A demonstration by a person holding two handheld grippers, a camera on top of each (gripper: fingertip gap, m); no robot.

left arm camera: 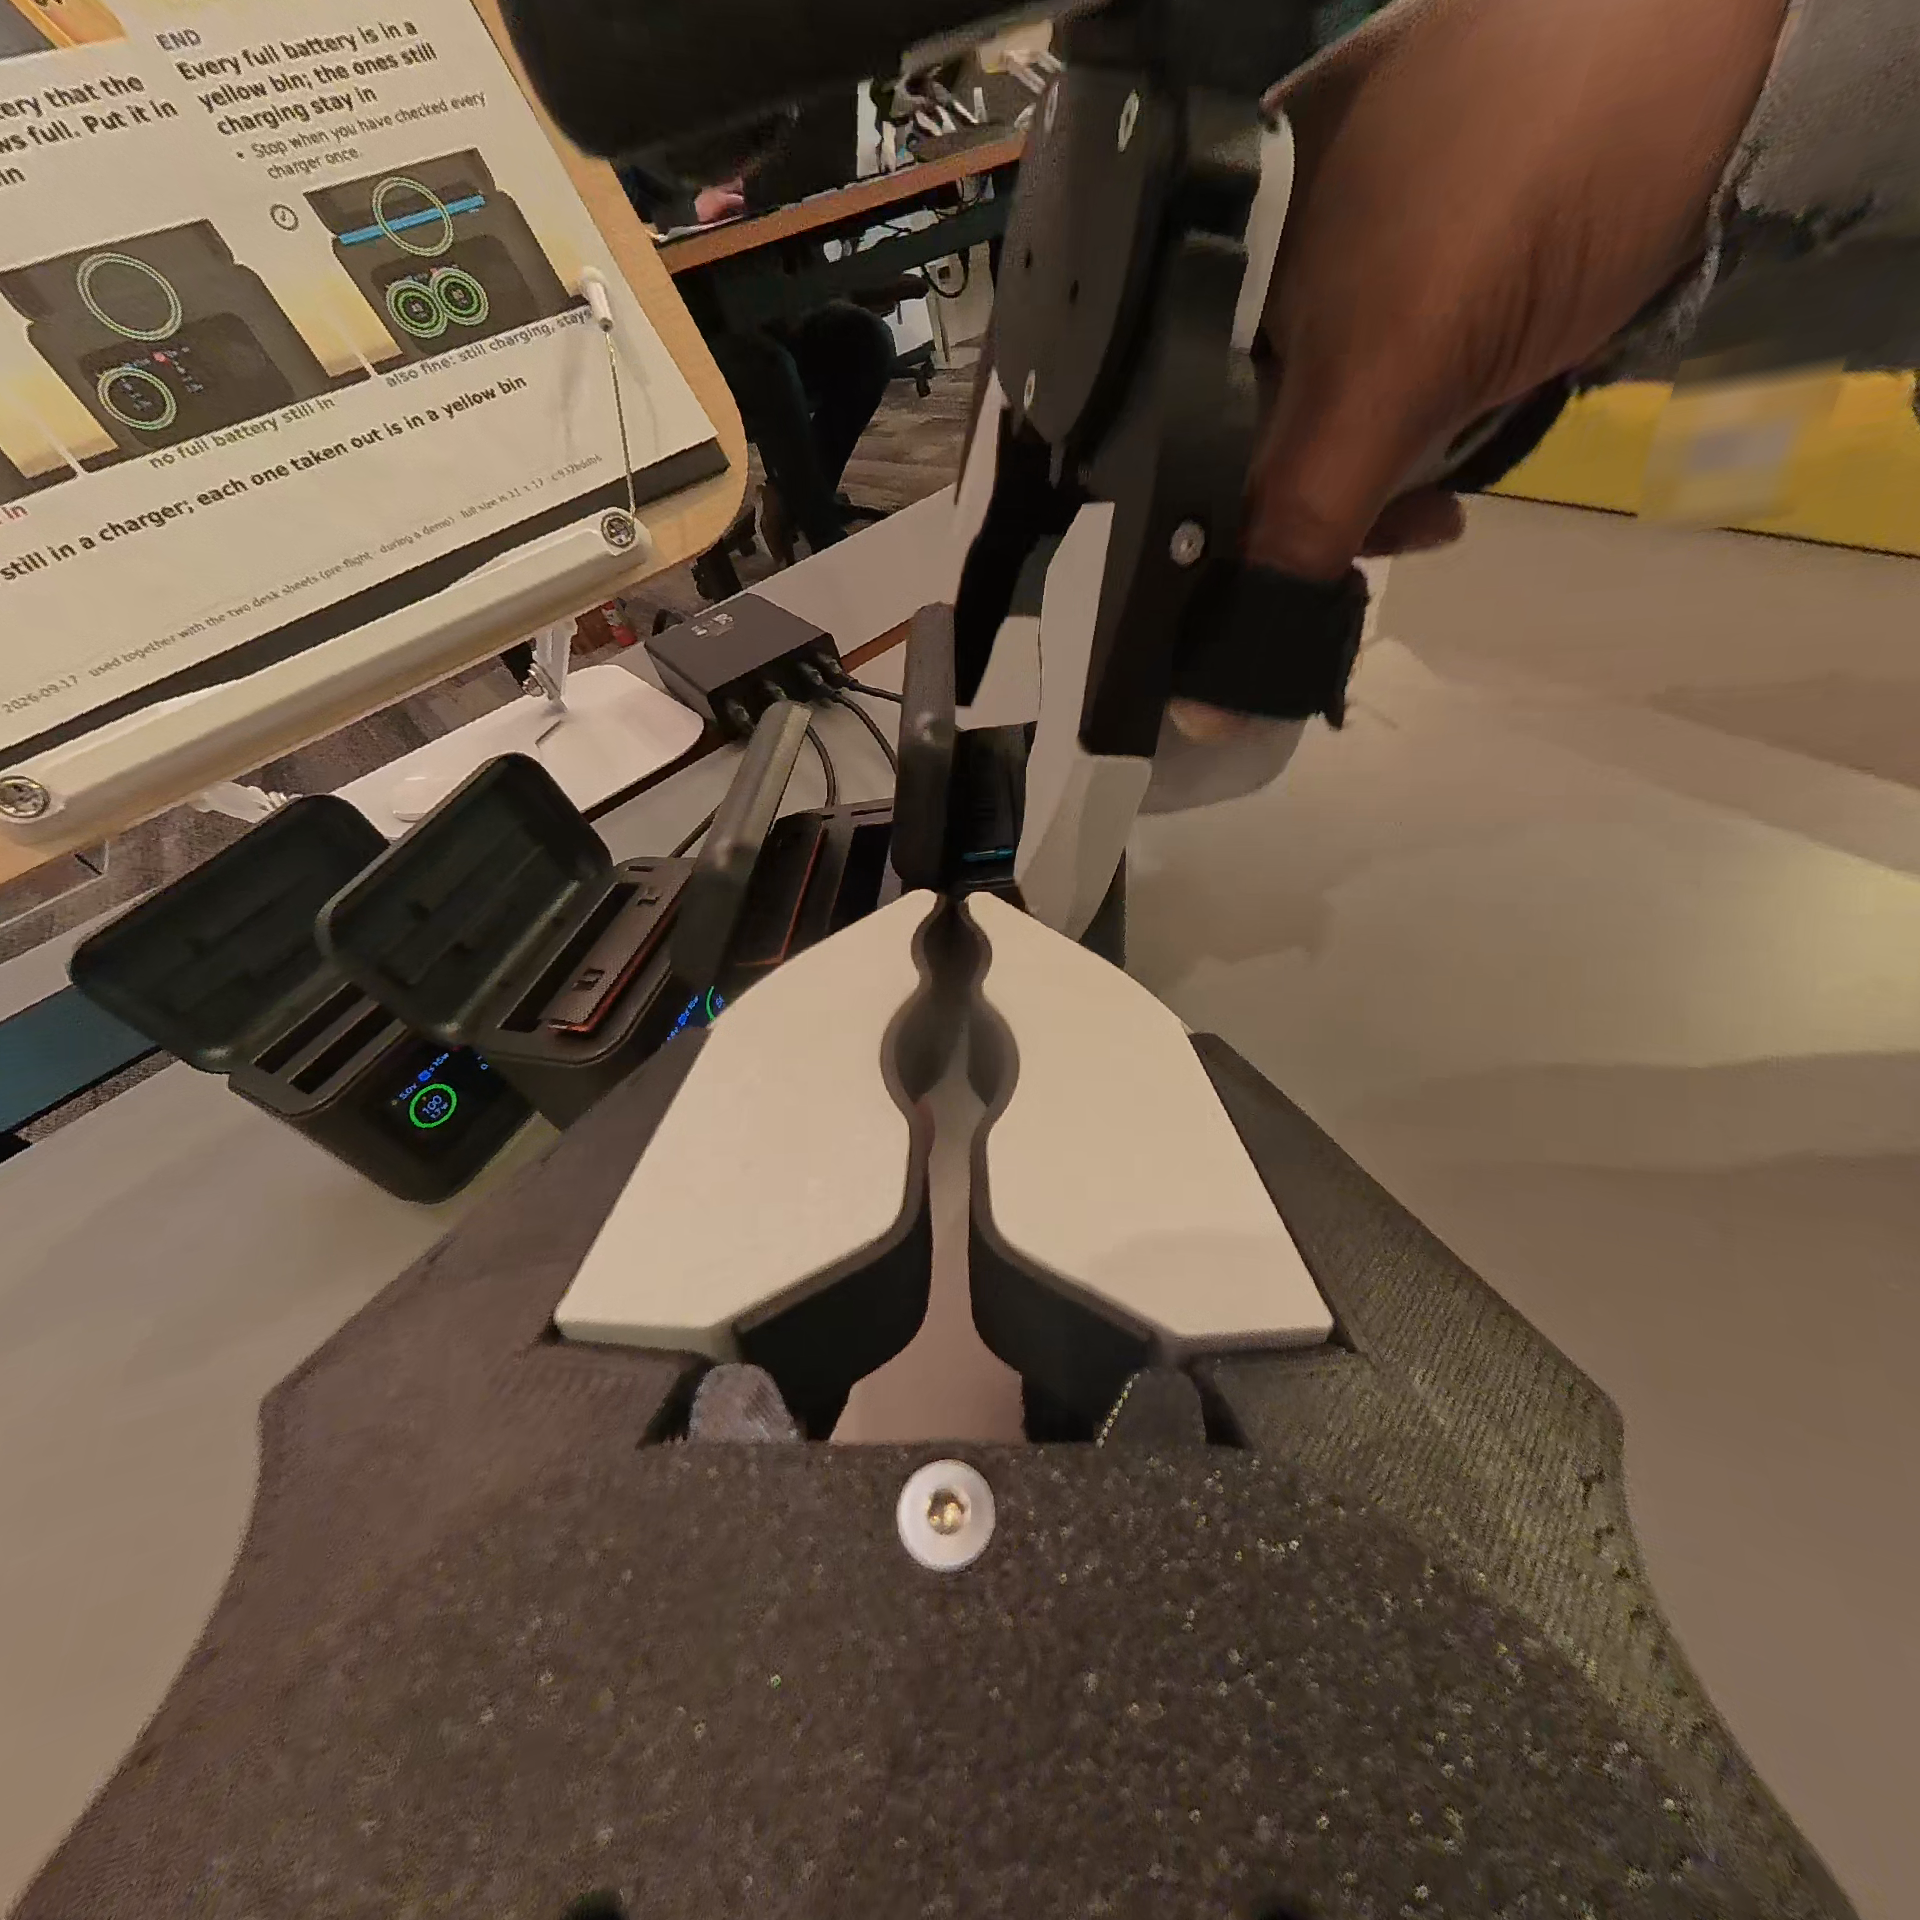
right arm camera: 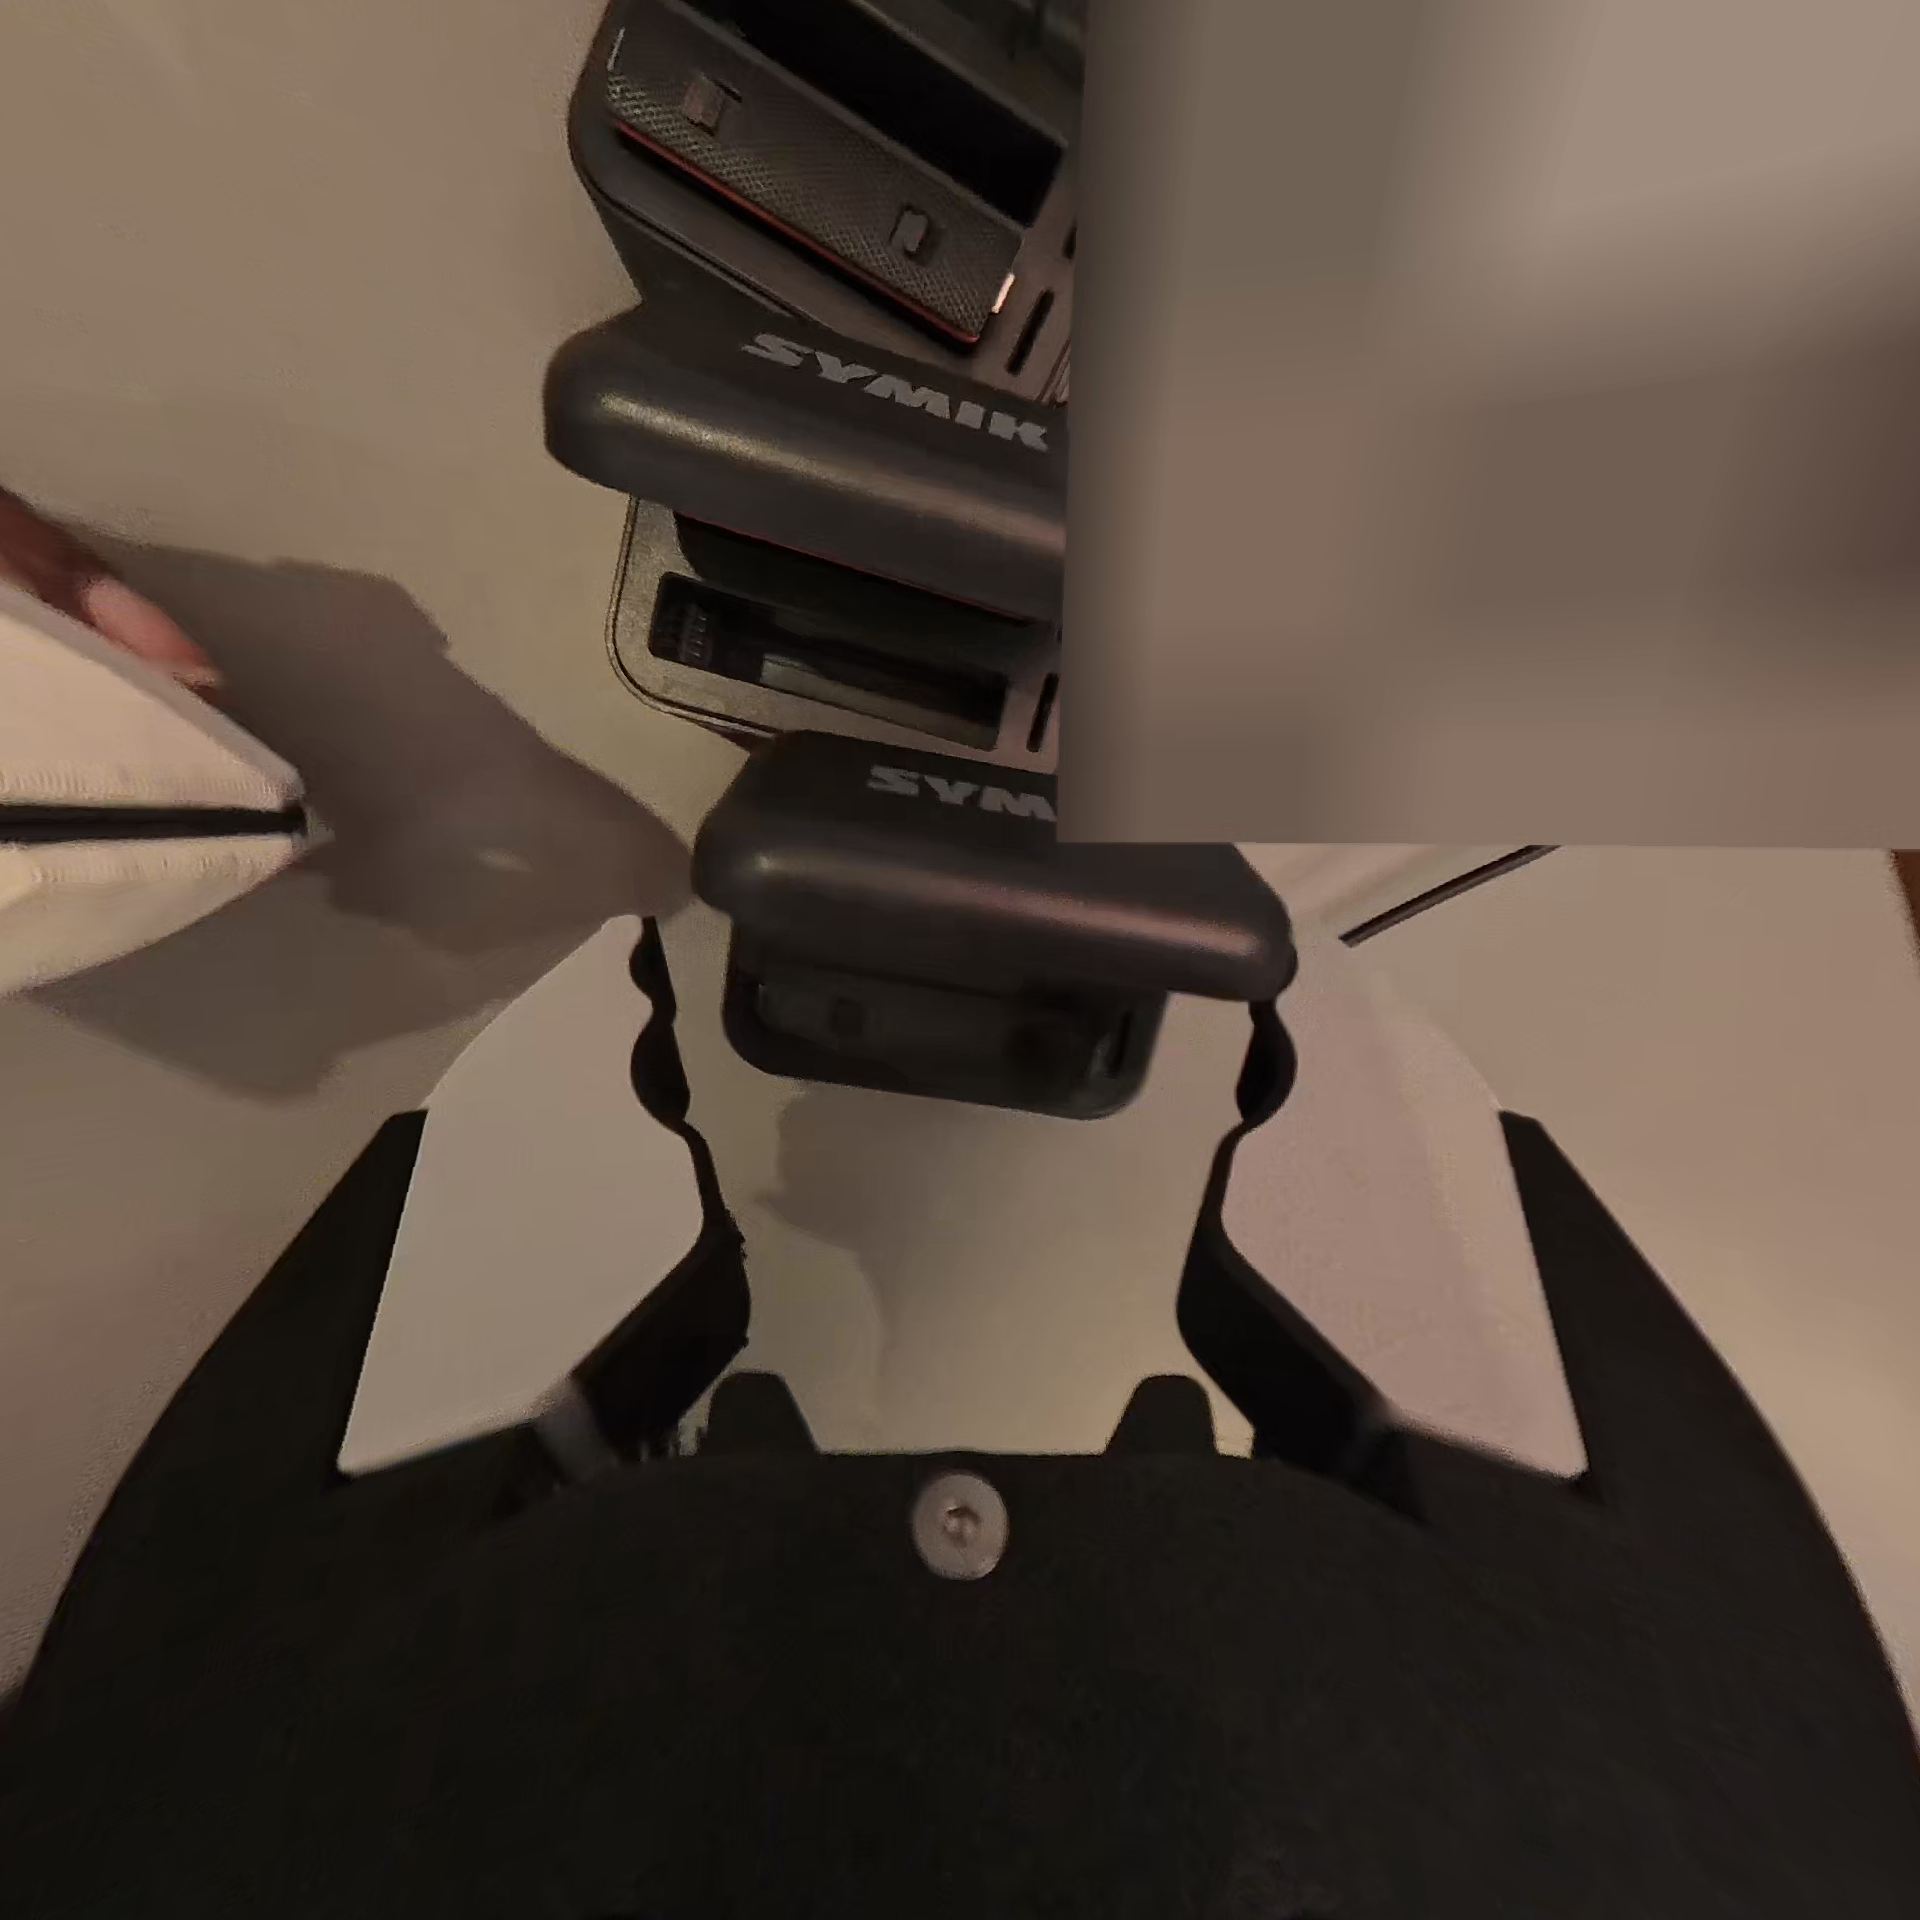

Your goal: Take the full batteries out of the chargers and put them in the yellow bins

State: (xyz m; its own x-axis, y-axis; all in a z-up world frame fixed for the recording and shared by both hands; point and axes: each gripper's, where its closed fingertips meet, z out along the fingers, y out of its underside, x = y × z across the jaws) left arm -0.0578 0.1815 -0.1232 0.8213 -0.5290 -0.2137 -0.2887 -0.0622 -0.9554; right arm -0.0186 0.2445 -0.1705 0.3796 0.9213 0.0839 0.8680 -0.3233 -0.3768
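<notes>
Several black chargers stand in a row with their lids open; the leftmost [left arm camera: 416,1101] shows a green ring on its screen. Orange-edged batteries [left arm camera: 613,997] sit in some slots, and one [right arm camera: 810,197] shows in the right wrist view. My left gripper [left arm camera: 948,909] is shut and empty, low in front of the row. My right gripper [right arm camera: 956,977] is open, pointing down, its jaws on either side of the nearest charger's open lid [right arm camera: 987,904]. In the left wrist view its white fingers [left arm camera: 1081,800] hang over the rightmost charger. A yellow bin [left arm camera: 1766,457] is at the far right.
An instruction sheet on a wooden stand [left arm camera: 312,312] leans over the chargers at the left. A black power hub [left arm camera: 743,649] with cables sits behind them. The pale table [left arm camera: 1558,935] runs to the right. The left gripper's fingers [right arm camera: 135,727] show at the left of the right wrist view.
</notes>
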